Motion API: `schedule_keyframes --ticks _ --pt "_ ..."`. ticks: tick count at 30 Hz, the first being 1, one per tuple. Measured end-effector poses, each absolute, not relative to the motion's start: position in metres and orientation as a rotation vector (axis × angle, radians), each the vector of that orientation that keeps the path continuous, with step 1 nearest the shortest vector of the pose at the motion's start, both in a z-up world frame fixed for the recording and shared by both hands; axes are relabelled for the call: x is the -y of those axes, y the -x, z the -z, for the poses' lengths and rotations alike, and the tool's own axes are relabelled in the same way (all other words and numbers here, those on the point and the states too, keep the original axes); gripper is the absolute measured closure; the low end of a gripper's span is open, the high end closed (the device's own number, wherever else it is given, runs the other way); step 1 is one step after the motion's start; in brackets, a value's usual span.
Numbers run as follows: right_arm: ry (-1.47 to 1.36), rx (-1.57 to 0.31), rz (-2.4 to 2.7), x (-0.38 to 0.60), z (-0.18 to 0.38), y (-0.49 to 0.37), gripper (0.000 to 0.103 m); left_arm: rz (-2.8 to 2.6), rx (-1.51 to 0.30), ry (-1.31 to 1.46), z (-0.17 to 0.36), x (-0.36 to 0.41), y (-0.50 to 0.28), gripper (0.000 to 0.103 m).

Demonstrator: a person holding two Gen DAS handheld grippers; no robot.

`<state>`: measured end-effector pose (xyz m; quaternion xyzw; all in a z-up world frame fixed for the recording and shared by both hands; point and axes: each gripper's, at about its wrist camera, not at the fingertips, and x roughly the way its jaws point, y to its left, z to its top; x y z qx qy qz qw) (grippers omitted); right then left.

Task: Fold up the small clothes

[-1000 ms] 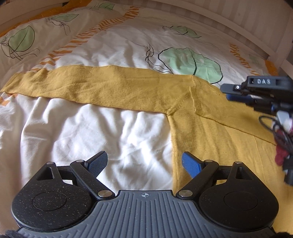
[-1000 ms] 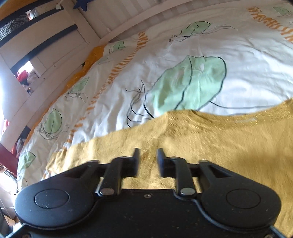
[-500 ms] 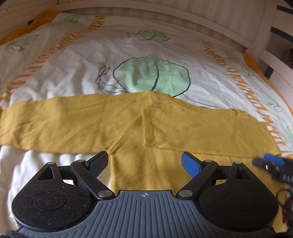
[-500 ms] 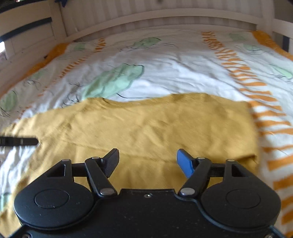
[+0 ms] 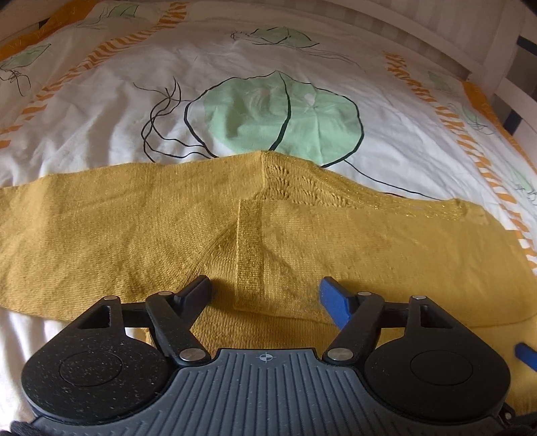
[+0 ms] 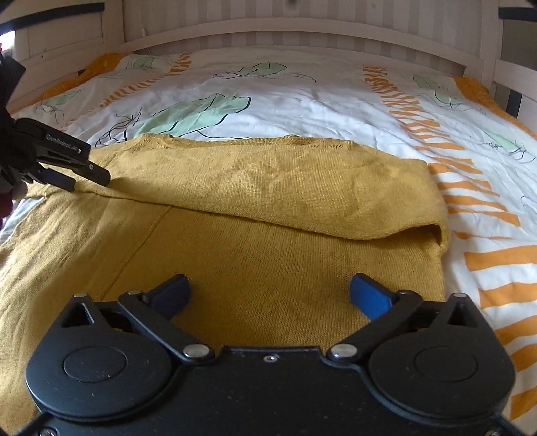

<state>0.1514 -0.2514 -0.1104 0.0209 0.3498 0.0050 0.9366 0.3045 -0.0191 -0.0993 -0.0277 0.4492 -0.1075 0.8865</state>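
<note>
A mustard knitted sweater (image 5: pixel 335 248) lies flat on the bed, one sleeve stretching away to the left. My left gripper (image 5: pixel 265 291) hovers just over its shoulder seam, where a ribbed band (image 5: pixel 248 251) runs between the fingers. Its jaws are closing and the pads do not press the cloth. In the right wrist view the sweater (image 6: pixel 268 181) has its other sleeve folded across the body. My right gripper (image 6: pixel 270 285) hangs low over the body panel, jaws opening wide, nothing pinched. The left gripper (image 6: pixel 90 182) shows at the far left, its tips at the fold's edge.
A white duvet (image 6: pixel 319 100) with green leaves and orange stripes covers the bed. White slatted bed rails (image 6: pixel 268 30) close off the far end and both sides. A blue finger of the right gripper (image 5: pixel 525 357) pokes in at the left wrist view's right edge.
The left gripper slid right along the sleeve to the shoulder and its jaws narrowed. The right gripper swung round over the sweater's body and its jaws went from narrow to wide.
</note>
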Motion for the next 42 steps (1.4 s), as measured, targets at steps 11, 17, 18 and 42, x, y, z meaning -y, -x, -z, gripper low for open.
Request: schedule_keyframes --ticks 11,17,18,42 --pt "-0.045 -0.71 -0.009 0.25 0.111 -0.15 0.001 0.189 -0.79 0.034 0.057 0.015 -0.302 0.099" --pt "-0.05 -0.712 -0.007 0.25 0.111 -0.15 0.001 0.141 -0.844 0.045 0.069 0.004 -0.318 0.098" --pt "-0.05 -0.712 -0.008 0.251 0.11 -0.151 0.001 0.152 -0.862 0.048 0.074 0.004 -0.32 0.096" --pt "-0.058 -0.69 -0.011 0.251 0.112 -0.149 0.0 0.276 -0.833 0.09 0.099 -0.024 -0.287 0.011"
